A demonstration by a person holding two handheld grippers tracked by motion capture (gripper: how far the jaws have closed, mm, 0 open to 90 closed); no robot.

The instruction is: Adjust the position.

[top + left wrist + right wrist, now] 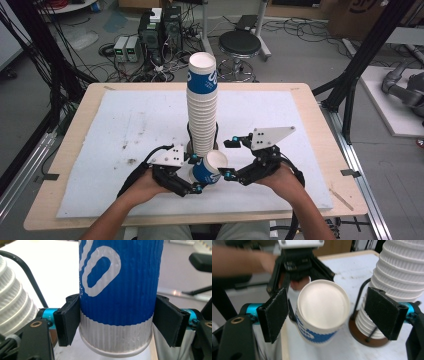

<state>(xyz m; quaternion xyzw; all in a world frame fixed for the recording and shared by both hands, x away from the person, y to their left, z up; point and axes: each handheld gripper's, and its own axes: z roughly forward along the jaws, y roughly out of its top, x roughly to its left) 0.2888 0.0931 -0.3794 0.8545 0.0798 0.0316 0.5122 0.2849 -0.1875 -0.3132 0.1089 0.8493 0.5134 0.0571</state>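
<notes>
A tall stack of white ribbed paper cups (202,112), topped by a blue one, stands on a round brown base with a black wire upright (359,336) at the table's middle. Just in front of it, a single blue-and-white cup (210,167) is held tilted above the mat. My left gripper (196,174) is shut on it: in the left gripper view both pads press the cup's (120,285) ribbed sides near its white end. My right gripper (231,156) stands open around the cup's (323,307) other end, with a gap at each pad. The stack (399,272) rises at that view's right.
A stained white mat (125,125) covers most of the wooden table (320,130). Beyond the far edge are a black stool (240,44), electronics boxes (125,47) and cables on the floor. Black frame posts (360,65) stand at both sides.
</notes>
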